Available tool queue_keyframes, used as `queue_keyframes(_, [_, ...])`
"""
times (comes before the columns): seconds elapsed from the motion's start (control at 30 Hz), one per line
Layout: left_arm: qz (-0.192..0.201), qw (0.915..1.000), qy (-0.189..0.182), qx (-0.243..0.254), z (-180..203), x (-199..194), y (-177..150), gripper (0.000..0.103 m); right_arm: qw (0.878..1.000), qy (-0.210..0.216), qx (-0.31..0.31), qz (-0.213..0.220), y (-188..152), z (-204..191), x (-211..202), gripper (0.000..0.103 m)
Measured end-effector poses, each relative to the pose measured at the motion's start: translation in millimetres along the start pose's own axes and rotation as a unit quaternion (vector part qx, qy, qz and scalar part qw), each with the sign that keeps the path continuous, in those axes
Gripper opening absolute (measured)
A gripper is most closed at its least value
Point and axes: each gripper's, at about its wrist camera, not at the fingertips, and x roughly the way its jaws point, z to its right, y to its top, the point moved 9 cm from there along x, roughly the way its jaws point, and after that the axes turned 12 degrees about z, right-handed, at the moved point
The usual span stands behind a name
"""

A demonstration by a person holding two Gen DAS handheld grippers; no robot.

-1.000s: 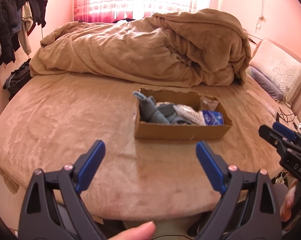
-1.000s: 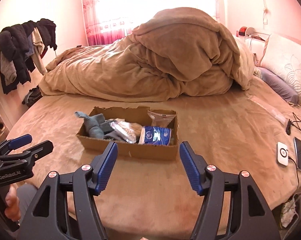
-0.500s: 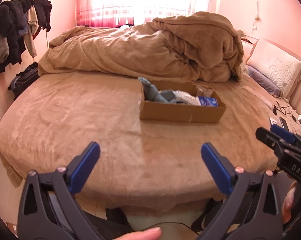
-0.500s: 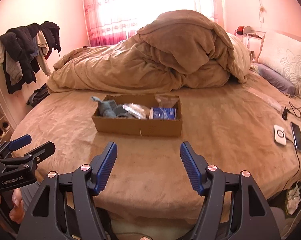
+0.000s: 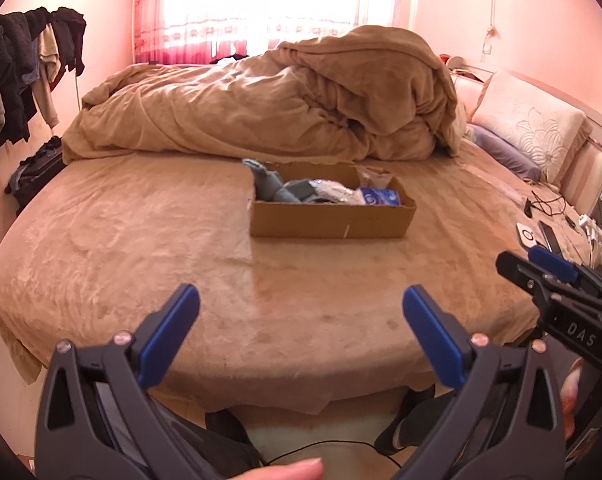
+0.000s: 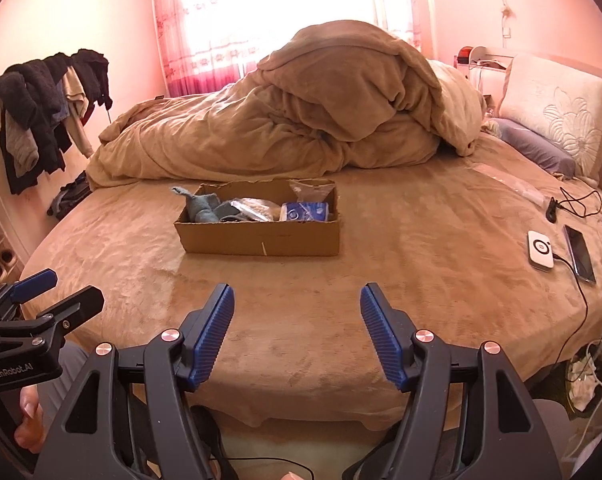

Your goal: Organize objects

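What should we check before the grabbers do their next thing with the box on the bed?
1. Left gripper empty, jaws wide: ok; they have just been opening, nothing between them.
2. Right gripper empty, jaws apart: ok.
3. Cardboard box flat on the bed: ok.
4. Grey cloth fully inside: not ok, it pokes over the rim.
5. Blue packet inside: ok.
6. Phone clear of the box: ok.

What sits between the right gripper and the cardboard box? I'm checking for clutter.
Nothing: between the right gripper and the cardboard box lies only bare tan bedcover, seen in the right wrist view.
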Motion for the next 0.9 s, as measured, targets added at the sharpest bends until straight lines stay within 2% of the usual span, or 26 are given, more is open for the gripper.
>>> queue_keyframes(0.9, [-0.003,0.9999,0.008,-0.008,3.3,2.4,4.1,0.102,1.000,0.007,-0.001,-0.001,-0.2,1.4,1.8,0.069])
